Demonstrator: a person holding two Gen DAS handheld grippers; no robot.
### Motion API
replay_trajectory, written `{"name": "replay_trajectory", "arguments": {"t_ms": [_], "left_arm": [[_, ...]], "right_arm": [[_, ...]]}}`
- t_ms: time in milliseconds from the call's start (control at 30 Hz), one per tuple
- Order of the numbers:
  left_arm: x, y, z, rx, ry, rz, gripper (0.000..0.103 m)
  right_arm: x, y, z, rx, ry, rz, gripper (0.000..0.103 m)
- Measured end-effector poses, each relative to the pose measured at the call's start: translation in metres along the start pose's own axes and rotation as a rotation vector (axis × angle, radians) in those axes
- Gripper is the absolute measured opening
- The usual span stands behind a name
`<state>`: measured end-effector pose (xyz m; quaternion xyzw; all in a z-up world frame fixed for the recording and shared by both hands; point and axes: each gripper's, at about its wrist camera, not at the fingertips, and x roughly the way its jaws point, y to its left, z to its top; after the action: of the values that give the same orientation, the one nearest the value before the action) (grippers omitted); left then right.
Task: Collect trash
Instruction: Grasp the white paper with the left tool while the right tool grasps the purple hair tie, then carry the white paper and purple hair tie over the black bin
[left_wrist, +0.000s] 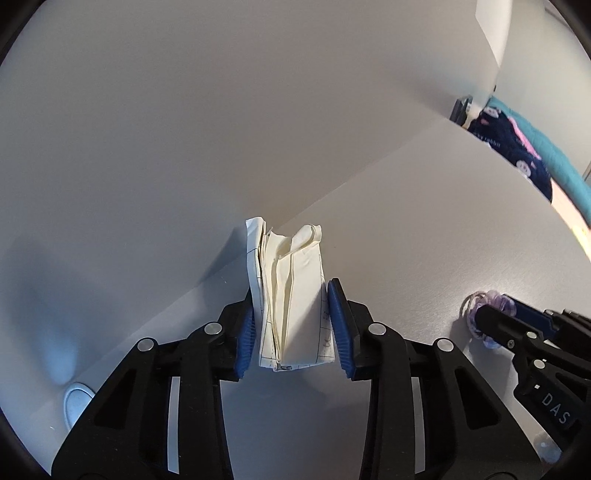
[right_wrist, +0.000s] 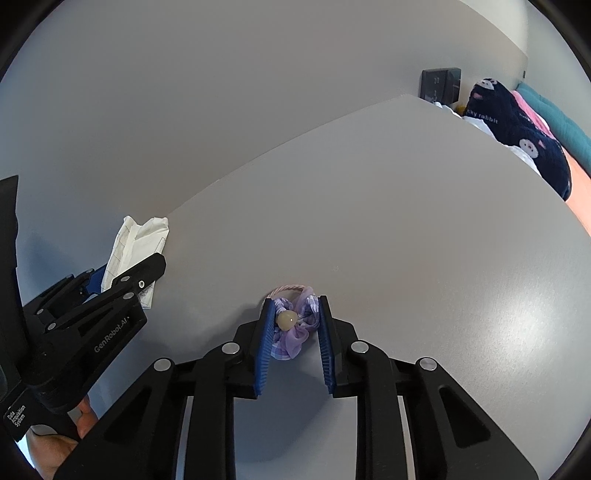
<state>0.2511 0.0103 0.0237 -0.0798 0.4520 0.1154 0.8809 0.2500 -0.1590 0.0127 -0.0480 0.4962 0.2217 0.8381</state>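
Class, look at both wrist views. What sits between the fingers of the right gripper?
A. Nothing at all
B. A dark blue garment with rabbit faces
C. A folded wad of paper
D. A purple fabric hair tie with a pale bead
D: in the right wrist view the right gripper has its blue pads closed on the purple hair tie; the folded paper sits in the left gripper.

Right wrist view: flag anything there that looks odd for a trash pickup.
The right gripper has its jaws shut on a purple hair scrunchie with a bead, which looks like a usable accessory, not trash. The crumpled paper in the left gripper fits the job. Nothing looks spilled or broken.
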Motion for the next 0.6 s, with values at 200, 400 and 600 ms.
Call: {"name": "replay_trajectory", "arguments": {"t_ms": [200,400,600], "left_arm": [[-0.001,-0.007,-0.002,0.026,-0.005,-0.041,0.034],[-0.013,-0.017,-0.009,0.064,-0.014,-0.067,0.032],[-0.026,-0.026,-0.012,0.083,-0.014,-0.078,0.031]], "right_arm": [[0.002,-0.008,0.003,0.002,0.006,0.016,0.022],[-0.005,-0.011,0.003,-0.002,0.006,0.023,0.02],[-0.017,-0.017,0.001,0.014,-0.009,0.033,0.02]]}}
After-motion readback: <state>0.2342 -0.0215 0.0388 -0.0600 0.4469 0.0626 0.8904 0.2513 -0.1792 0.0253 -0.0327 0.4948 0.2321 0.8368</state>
